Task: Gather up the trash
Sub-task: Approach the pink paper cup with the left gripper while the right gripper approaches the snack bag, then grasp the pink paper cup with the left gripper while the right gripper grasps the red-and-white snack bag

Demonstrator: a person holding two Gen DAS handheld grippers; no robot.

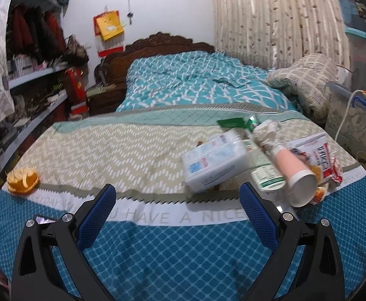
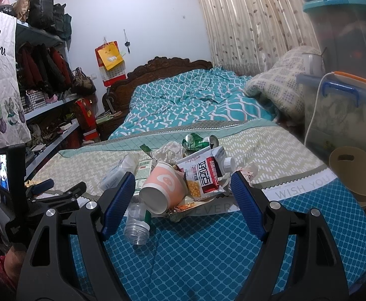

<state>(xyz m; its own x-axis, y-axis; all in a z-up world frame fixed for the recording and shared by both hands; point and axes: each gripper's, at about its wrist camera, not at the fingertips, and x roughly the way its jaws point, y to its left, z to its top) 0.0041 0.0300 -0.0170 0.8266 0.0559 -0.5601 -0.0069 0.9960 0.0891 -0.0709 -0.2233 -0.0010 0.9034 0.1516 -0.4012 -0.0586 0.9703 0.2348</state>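
Collection not visibly begun; trash pile (image 2: 183,173) lies on bedspread (image 2: 195,250), orange peel (image 1: 22,180) well apart; left gripper (image 1: 177,205) and right gripper (image 2: 183,190) both spread, holding nothing; bin (image 2: 356,175) beside bed.

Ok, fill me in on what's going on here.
A person with two handheld grippers is collecting trash off a bed. Both the left gripper and right gripper are open and hold nothing. The pile, with a pink cup, clear bottle and carton, lies untouched ahead; an orange peel sits apart, to the left.
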